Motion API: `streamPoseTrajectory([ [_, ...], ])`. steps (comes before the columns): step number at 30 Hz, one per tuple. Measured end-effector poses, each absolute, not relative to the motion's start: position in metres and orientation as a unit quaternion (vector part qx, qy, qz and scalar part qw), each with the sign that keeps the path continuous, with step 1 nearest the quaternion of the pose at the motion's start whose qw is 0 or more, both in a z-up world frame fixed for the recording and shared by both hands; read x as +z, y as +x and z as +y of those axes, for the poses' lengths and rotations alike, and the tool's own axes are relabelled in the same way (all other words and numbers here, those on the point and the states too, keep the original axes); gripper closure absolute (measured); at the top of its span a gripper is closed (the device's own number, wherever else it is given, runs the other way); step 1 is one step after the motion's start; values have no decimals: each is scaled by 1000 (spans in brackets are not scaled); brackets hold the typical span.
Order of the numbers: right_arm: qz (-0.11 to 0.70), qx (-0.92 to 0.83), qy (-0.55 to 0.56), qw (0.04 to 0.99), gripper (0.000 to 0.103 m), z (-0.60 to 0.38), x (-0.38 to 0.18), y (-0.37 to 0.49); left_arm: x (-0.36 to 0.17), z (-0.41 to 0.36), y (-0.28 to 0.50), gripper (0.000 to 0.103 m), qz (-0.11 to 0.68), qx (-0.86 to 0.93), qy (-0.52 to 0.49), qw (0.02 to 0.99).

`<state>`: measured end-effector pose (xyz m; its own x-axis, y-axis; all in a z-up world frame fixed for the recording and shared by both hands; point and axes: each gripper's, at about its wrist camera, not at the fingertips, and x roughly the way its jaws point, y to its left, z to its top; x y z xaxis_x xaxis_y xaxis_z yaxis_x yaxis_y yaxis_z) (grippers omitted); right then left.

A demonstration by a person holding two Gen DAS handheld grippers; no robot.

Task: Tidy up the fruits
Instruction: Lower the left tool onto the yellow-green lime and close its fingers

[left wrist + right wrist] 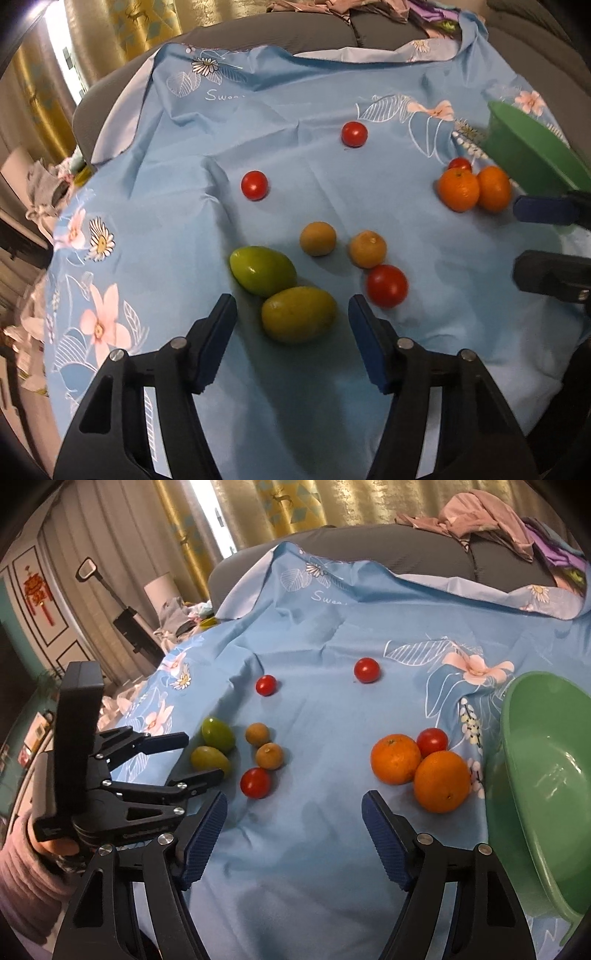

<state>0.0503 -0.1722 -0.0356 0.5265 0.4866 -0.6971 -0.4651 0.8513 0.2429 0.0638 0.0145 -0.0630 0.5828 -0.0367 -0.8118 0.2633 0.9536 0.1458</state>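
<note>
Fruit lies scattered on a blue flowered cloth (295, 110). My left gripper (291, 304) is open and straddles a yellow-green fruit (299, 314), with a gap at each pad. A second green fruit (262, 271) touches it at the back left. Two small tan fruits (317, 238) (367, 249) and a red tomato (386, 285) lie just beyond. My right gripper (294, 800) is open over bare cloth with nothing between its fingers. Two oranges (396, 758) (441, 781) and a tomato (432, 741) sit to its front right, beside a green bowl (517, 812).
Two more tomatoes (266, 685) (366, 670) lie farther back on the cloth. A grey sofa back (369, 542) with heaped clothes (480, 509) rises behind. The left gripper (204, 755) and a hand in a pink sleeve (26, 878) stand at the right wrist view's left.
</note>
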Motion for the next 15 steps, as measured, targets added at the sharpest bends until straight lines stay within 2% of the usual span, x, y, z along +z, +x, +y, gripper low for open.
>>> streamPoseTrajectory([
  [6,400,275,19,874,25,-174,-36,51,-68,16,69,40,462,-81,143,872],
  [8,401,273,20,874,25,-175,-37,51,-66,16,70,43,462,-73,142,873],
  [10,404,272,22,873,25,-176,-38,52,-62,16,69,51,448,-69,136,881],
  [15,403,272,24,874,25,-178,-38,51,-57,11,61,51,432,-118,121,886],
])
